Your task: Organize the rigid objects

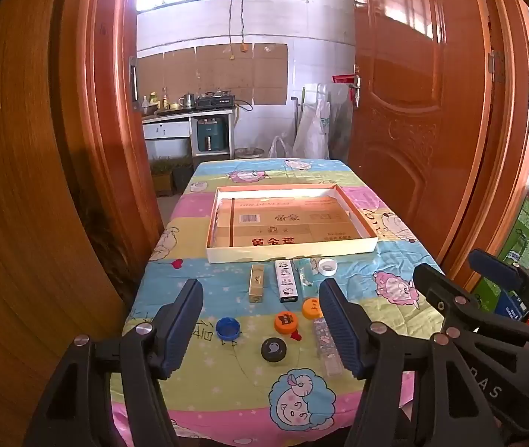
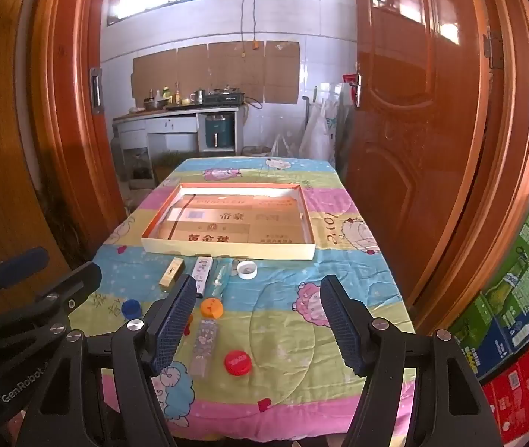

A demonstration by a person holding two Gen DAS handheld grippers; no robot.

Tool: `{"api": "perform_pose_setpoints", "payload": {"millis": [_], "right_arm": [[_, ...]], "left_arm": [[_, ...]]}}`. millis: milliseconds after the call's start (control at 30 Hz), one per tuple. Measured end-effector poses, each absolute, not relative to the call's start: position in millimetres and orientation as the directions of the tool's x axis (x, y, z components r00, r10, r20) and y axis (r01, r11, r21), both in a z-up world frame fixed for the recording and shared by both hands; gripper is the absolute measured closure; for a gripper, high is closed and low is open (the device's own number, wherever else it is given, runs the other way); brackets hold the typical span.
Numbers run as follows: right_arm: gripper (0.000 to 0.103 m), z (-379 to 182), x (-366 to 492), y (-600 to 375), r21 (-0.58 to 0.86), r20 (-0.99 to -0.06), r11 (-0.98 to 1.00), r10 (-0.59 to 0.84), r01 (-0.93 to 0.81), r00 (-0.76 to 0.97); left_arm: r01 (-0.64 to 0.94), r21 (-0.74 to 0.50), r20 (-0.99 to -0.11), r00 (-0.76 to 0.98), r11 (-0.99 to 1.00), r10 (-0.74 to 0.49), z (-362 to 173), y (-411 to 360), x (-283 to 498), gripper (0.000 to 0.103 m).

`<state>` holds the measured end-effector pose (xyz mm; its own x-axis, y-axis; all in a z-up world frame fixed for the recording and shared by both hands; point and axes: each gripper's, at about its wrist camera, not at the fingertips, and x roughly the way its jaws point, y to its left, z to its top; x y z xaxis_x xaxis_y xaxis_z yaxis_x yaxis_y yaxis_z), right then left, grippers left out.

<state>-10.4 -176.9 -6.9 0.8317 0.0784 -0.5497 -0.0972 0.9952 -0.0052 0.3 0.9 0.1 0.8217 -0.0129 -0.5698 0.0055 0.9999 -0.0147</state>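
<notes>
While both tools hover above the cartoon-print tablecloth [image 1: 227, 287], the left gripper [image 1: 260, 329] and right gripper [image 2: 258, 326] stand spread wide, holding and touching nothing. Between the left fingers [image 1: 178, 331] lie blue [image 1: 227, 328], orange [image 1: 286, 323] and black [image 1: 273, 349] bottle caps; a red cap [image 2: 238, 362] lies between the right ones. Beyond both sits the shallow cardboard tray [image 1: 290, 253].

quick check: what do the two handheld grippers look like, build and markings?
Both match: black plastic frames with triangular cut-outs and silver round pivot bolts. Each finger carries a long dark-blue ribbed pad. Left gripper, right gripper. In the right wrist view the left unit's body reads "GenRobot" in pale letters; in the left wrist view the right unit shows partial lettering, not fully legible. No cables, hands or sleeves visible.
</notes>
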Motion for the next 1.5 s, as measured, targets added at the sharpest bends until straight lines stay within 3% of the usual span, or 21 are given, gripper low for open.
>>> {"api": "perform_pose_setpoints", "payload": {"millis": [1500], "right_arm": [[0.032,-3,-17,-176,0.003,-0.548,0.994,0.092,-0.108,0.831]], "left_arm": [[-0.037,-0.033,-0.558,0.83,0.999,0.012,1,10,-4,0.038]]}}
